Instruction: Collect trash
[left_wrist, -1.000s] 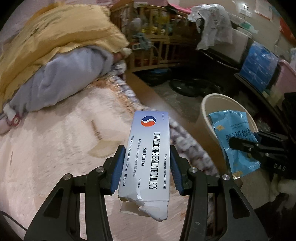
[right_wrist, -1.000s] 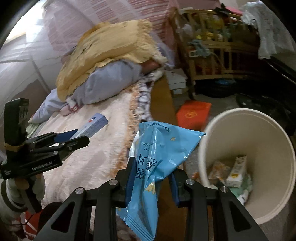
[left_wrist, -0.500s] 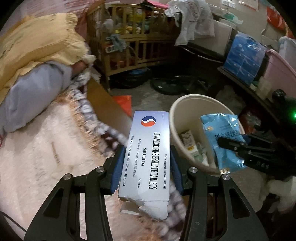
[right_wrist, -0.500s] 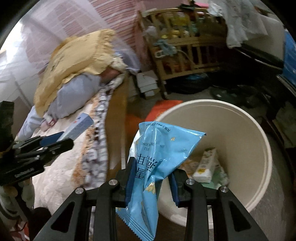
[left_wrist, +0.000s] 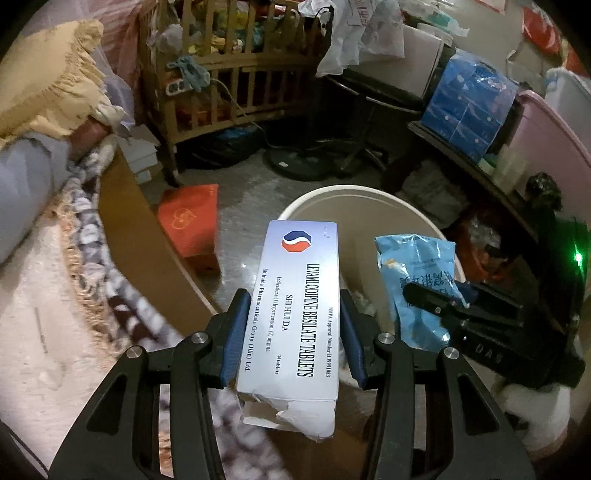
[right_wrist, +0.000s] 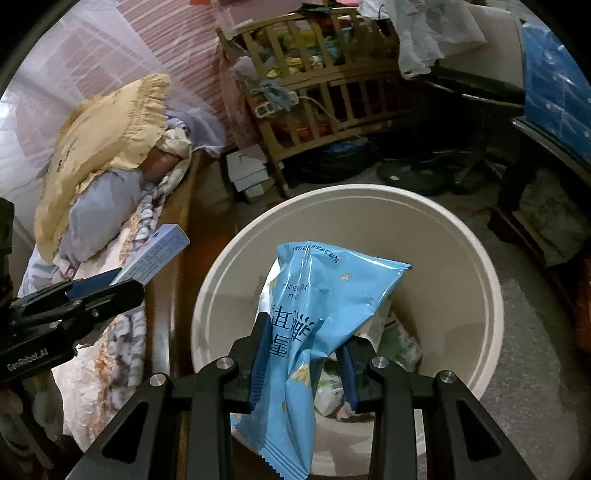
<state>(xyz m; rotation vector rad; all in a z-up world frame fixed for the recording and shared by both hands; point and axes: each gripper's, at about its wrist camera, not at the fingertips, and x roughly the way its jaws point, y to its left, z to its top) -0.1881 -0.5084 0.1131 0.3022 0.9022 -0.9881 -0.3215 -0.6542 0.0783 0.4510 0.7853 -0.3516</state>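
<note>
My left gripper is shut on a white tablet box with a torn near end, held at the bed's edge, just short of the beige trash bin. My right gripper is shut on a blue snack wrapper and holds it over the near side of the open bin, which holds several pieces of packaging. The right gripper and wrapper show at right in the left wrist view. The left gripper and box show at left in the right wrist view.
The bed with a fringed blanket, yellow pillow and wooden side board lies left. A red bag lies on the floor. A wooden crib, fan base and cluttered shelves stand beyond the bin.
Both grippers have swung right, from over the bed toward the bin. The wrapper now hangs over the bin's opening; the box has reached the bed's edge. Both grips are unchanged.
</note>
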